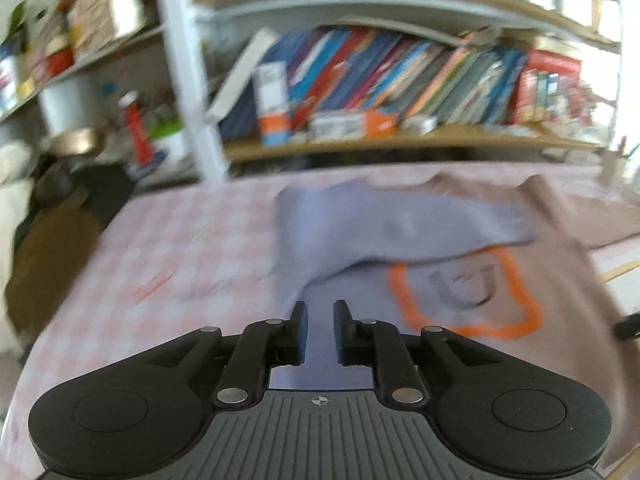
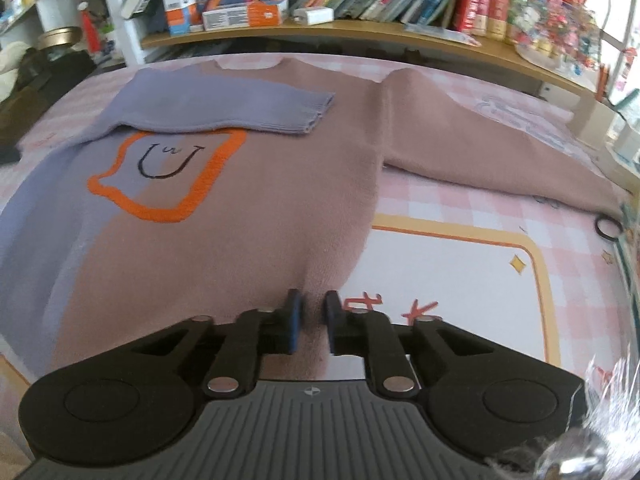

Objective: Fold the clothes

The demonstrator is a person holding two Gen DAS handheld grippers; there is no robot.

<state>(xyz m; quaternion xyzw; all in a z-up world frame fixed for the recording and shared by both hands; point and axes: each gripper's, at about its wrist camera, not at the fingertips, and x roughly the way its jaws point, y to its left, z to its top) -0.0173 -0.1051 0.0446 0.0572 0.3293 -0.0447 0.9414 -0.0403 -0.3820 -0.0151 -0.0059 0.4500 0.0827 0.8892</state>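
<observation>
A mauve and lavender sweater lies flat, front up, on the pink checked table cover. It bears an orange outline around a smiling face. Its lavender sleeve is folded across the chest, while the mauve sleeve stretches out to the right. My right gripper is shut on a pinched ridge of the sweater's near hem, and creases run into its pads. In the blurred left wrist view, my left gripper hangs open above the sweater's lavender side, with nothing between its pads.
A bookshelf packed with books runs along the table's far edge. A small black ring lies at the right. A white panel with a yellow border is printed on the cover. Dark bags and clutter sit beyond the table's left edge.
</observation>
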